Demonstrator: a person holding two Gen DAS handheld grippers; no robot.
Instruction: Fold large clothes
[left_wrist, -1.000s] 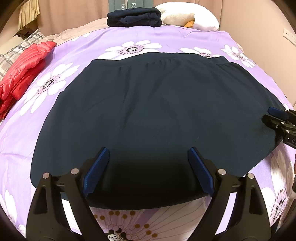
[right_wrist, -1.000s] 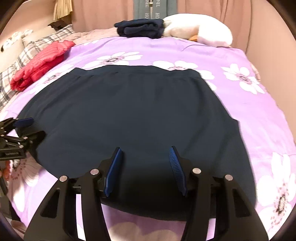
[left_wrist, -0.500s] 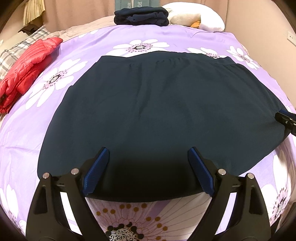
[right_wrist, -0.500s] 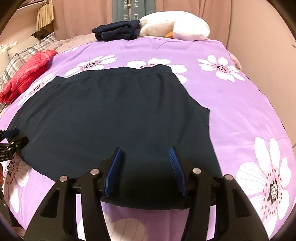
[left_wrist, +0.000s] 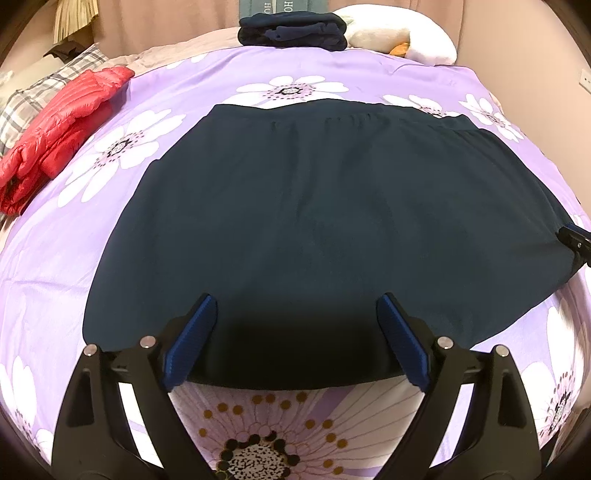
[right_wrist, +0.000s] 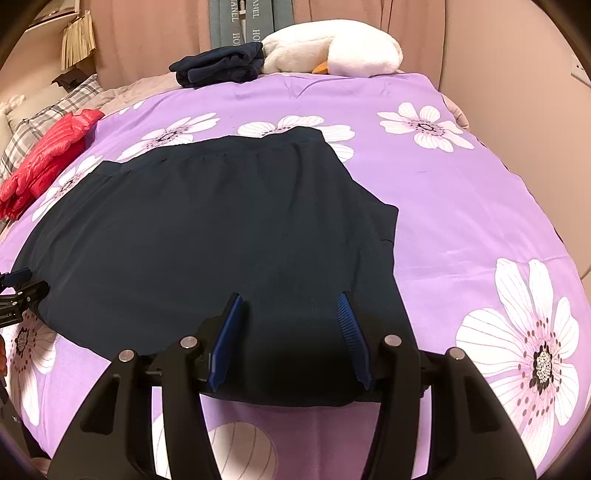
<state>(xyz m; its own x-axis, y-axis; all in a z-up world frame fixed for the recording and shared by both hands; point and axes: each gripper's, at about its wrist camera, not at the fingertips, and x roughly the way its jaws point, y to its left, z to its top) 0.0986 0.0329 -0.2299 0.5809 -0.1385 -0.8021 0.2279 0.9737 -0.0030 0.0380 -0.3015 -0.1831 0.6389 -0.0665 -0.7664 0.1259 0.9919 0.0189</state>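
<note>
R wrist: skirt (right_wrist: 207, 236) right side now folded.

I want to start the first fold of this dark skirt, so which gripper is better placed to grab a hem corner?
Probably the right gripper: it hangs over the skirt's near hem beside its right edge. The left gripper hangs over the hem, further from a corner. Both stand open.

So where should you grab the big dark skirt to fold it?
Probably by the near hem of the skirt, at its two bottom corners, coming in from the near edge of the bed. It lies flat with the waistband far away and the hem closest. The left gripper and right gripper both hang over that hem, jaws open.
</note>
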